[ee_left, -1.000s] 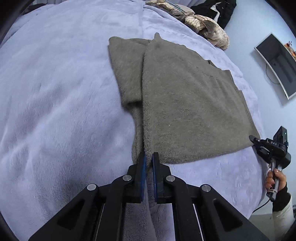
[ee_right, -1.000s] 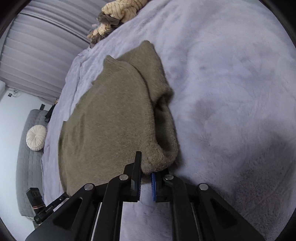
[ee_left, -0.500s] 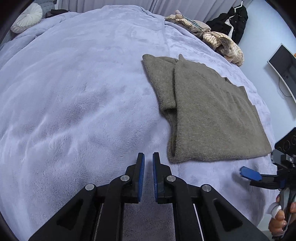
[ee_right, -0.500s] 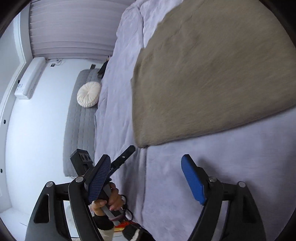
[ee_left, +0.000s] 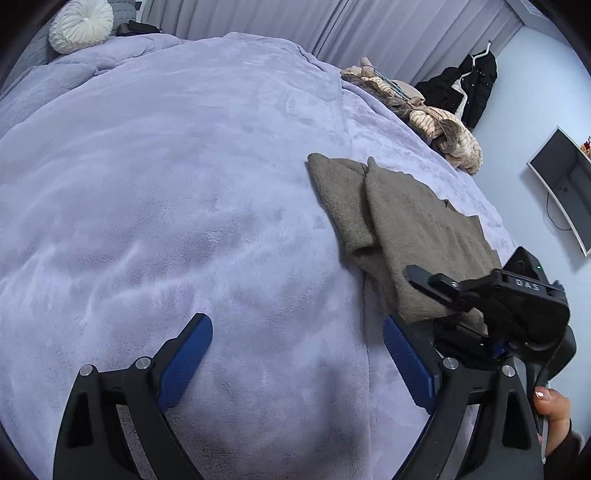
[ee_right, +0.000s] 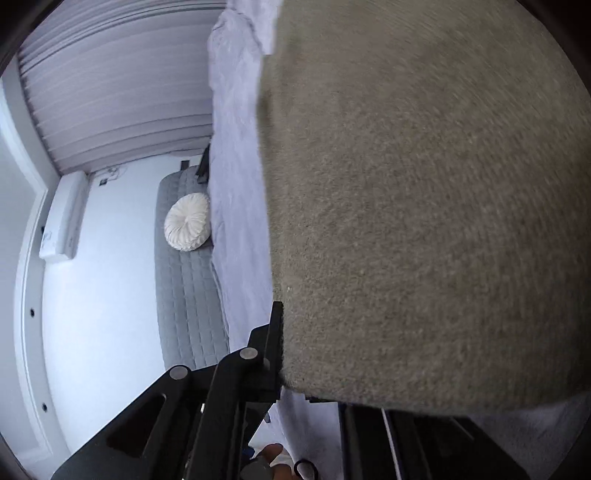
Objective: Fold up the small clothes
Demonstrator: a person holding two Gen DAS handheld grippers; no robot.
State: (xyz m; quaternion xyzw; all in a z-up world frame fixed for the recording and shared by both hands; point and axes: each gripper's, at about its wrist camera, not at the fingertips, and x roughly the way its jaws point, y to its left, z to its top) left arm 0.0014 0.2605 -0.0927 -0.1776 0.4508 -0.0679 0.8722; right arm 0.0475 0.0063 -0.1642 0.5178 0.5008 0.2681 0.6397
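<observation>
There are one folded grey-brown knitted garment (ee_left: pixel 417 229), one lilac fleece blanket (ee_left: pixel 184 184), one round white pleated cushion (ee_left: pixel 81 24), one heap of beige striped clothes (ee_left: pixel 443 125), one black hanging jacket (ee_left: pixel 469 88) and two black two-finger grippers with blue pads (ee_left: pixel 297 354).

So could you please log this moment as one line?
left gripper: opening, empty | right gripper: shut on sweater edge | sweater: on bed

Sweater (ee_right: pixel 424 221) blurred, hides one right gripper (ee_right: pixel 284 332) finger
</observation>
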